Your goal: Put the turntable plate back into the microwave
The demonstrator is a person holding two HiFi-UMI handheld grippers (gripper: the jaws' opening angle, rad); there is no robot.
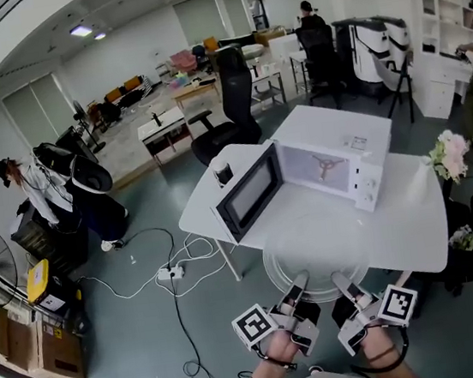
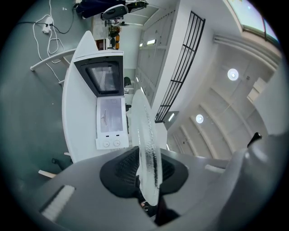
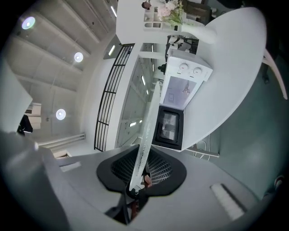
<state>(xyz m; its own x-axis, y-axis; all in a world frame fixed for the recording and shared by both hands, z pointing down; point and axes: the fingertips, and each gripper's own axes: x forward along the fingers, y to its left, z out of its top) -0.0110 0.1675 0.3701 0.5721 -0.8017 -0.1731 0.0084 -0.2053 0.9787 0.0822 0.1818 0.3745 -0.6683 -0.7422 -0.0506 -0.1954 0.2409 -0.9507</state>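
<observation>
Head view: clear glass turntable plate (image 1: 315, 262) held level over the near edge of the white table (image 1: 411, 204), well short of the microwave (image 1: 337, 166), whose door (image 1: 248, 193) hangs open to the left. Left gripper (image 1: 298, 285) and right gripper (image 1: 343, 283) side by side on the plate's near rim. Glass hard to trace against the tabletop, so probably not resting on it.

Left gripper view: jaws narrowed onto the rim, the thick ridged edge pinched between the pads; open microwave far ahead.

Right gripper view: same pinch, jaws close together on the thin edge, plate seen edge-on towards the cavity.

Judged stiff, fairly heavy, slick and breakable; best held at two spread rim points and kept level, with no squeezing harder.
</observation>
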